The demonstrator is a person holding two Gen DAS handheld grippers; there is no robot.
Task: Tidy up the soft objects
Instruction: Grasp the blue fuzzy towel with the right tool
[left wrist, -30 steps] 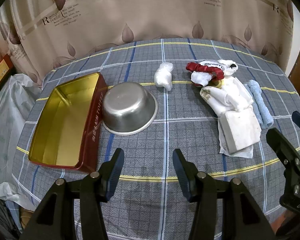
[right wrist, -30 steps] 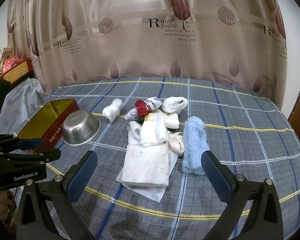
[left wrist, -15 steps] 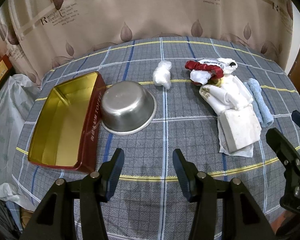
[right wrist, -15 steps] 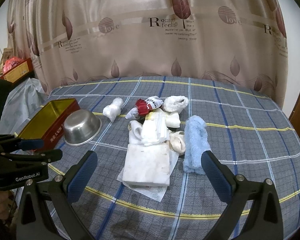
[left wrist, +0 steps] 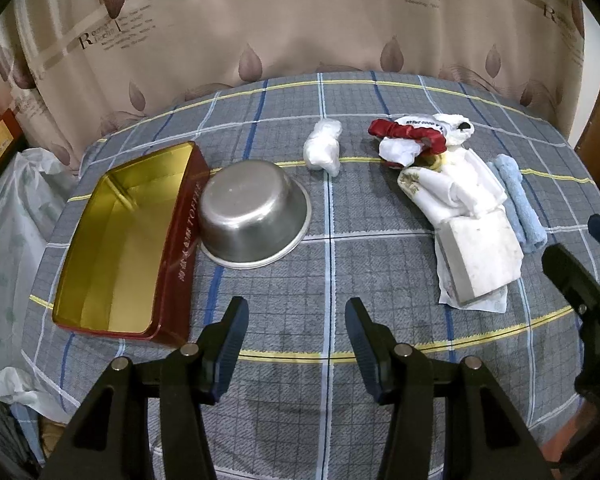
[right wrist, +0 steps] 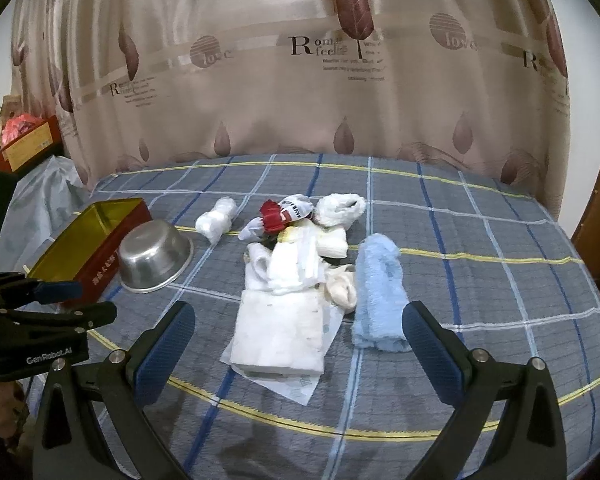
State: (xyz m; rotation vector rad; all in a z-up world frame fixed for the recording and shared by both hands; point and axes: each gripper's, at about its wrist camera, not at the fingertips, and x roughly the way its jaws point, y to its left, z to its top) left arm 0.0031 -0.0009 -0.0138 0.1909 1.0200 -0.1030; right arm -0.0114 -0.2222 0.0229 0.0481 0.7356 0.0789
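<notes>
**Well, nothing in hand yet — a soft pile to sort**

Well, from my left wrist camera, my left gripper (left wrist: 296,330) hangs over bare checked cloth (left wrist: 328,280) with its jaws parted and nothing between them. Ahead to the left sits a red tin (left wrist: 116,240), open and empty, with a steel bowl (left wrist: 256,212) just beside it. A white plastic bundle (left wrist: 324,150) lies alone further back. The main heap is to the right: a red band (left wrist: 404,130) on top, white cloths (left wrist: 452,192) below, then a white folded pad (left wrist: 480,256) lying on a sheet of paper (left wrist: 448,300).

From my right wrist camera, my right gripper (right wrist: 298,330) stands wide open and empty, with the folded pad (right wrist: 284,332) lying just ahead between the fingers. A blue fluffy towel (right wrist: 380,288) lies beside the heap, touching a cream sock (right wrist: 342,286).

I judge all of it light and limp; it should squash under the pads and droop once lifted. I would pinch the rolled towel across its middle, where it is thickest. The pad looks stiffer, so I would take it by an edge, though the loose paper may come along.
</notes>
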